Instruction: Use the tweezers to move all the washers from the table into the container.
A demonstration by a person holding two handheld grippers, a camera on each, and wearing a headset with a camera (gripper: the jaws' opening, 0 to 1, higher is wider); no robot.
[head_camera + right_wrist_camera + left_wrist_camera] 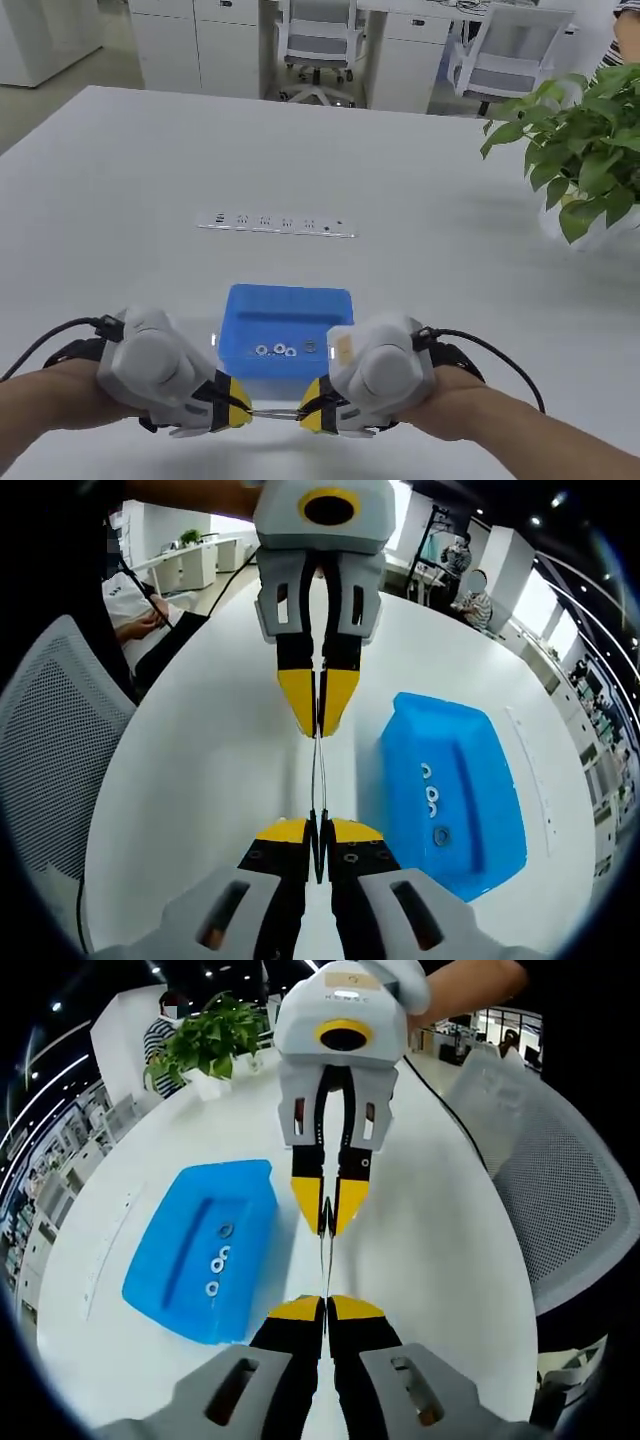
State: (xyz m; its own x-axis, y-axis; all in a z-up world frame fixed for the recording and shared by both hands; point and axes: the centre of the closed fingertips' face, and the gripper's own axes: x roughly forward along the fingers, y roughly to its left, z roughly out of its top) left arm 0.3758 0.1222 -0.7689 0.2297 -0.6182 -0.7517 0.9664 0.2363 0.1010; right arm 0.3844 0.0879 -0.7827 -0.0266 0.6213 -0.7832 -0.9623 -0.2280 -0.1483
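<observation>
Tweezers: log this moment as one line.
left gripper shut on thin metal tweezers | right gripper shut on tweezers | small silver washers inside blue plastic container

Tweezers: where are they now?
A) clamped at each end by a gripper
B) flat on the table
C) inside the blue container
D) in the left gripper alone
A: the tweezers span between the left gripper and the right gripper, both shut on them, beside the blue container.

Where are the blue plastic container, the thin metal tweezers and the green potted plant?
blue plastic container (285,295), head view, on its far rim.
thin metal tweezers (327,1260), left gripper view, on the middle of the shaft.
green potted plant (588,150), head view, on its leaves.
</observation>
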